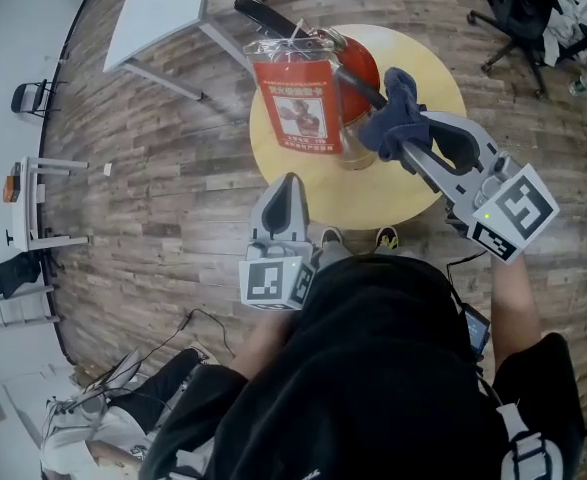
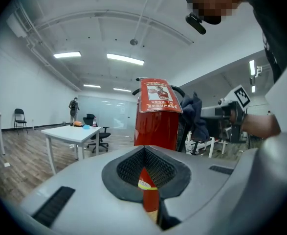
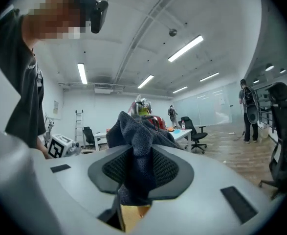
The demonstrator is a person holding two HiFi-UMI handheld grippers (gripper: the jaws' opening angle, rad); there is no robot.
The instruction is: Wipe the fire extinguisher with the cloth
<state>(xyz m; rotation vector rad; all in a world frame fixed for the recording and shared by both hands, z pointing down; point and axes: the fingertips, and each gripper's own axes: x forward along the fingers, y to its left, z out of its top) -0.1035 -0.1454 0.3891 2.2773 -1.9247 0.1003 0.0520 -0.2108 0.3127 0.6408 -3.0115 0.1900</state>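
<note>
A red steel fire extinguisher [image 1: 361, 66] is standing upright in the middle of a round, pale yellow wooden table [image 1: 398, 200], its long axis running vertically and a red-and-white printed tag [image 1: 299, 108] hanging across the side facing the person. A crumpled dark blue cloth [image 1: 394, 109] is bunching against the extinguisher's right flank, near its black hose, though actual contact is hard to confirm from overhead. The right gripper [image 1: 405, 140] is clamping that cloth between its jaws, the fabric spilling out above them towards the extinguisher. It is the nearer tool, reaching in from the extinguisher's right. The left gripper [image 1: 290, 180] is hovering on the person's side of the extinguisher, apart from it, with its jaws drawn together on nothing and pointing at the red body. Judging by this, the wiping stroke is likely to be running down the cylinder's upright length from the right.
</note>
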